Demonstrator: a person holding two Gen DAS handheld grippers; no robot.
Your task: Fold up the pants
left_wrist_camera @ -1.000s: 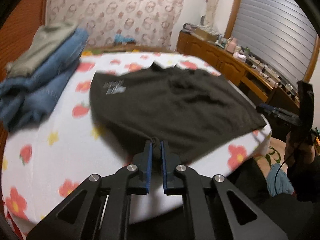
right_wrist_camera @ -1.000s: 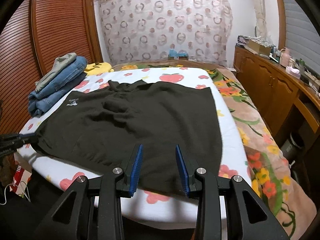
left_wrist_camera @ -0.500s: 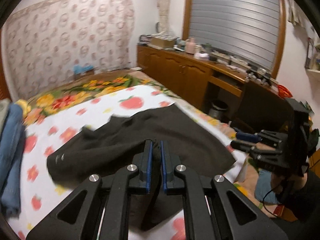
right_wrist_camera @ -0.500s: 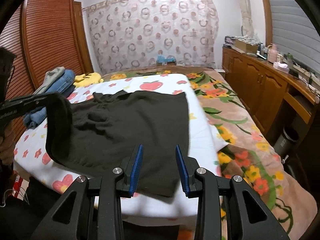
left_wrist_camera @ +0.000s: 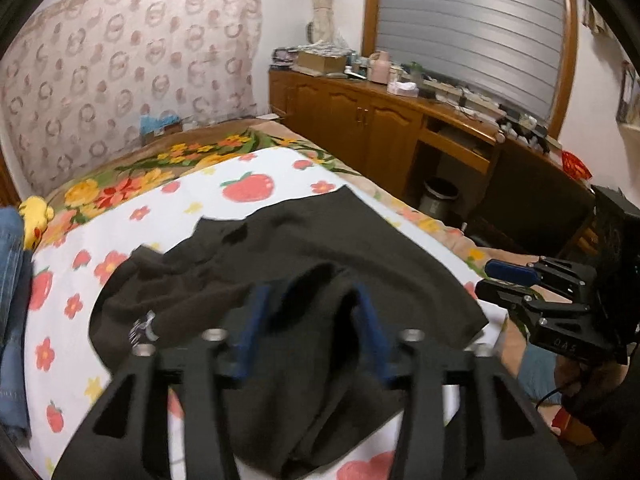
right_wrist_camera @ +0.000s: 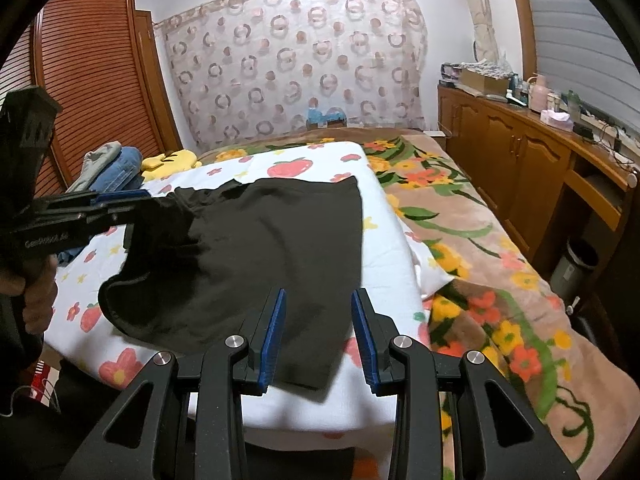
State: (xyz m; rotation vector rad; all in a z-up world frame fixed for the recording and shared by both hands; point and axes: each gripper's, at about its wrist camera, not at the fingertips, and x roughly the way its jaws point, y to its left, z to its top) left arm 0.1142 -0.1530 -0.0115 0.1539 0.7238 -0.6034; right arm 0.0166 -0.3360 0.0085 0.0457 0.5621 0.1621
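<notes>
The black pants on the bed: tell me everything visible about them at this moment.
The black pants are a dark, soft, matte fabric, part folded: their left side is lifted and draped over toward the middle, while the right half lies flat on the white fruit-and-flower sheet. A small pale logo shows near the folded edge. The left gripper sits at the raised fold with its blue pads apart and cloth bunched between them. The right gripper is open above the near hem, apparently not touching.

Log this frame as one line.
left gripper: open, over fold | right gripper: open, empty | pants: partly folded on bed
</notes>
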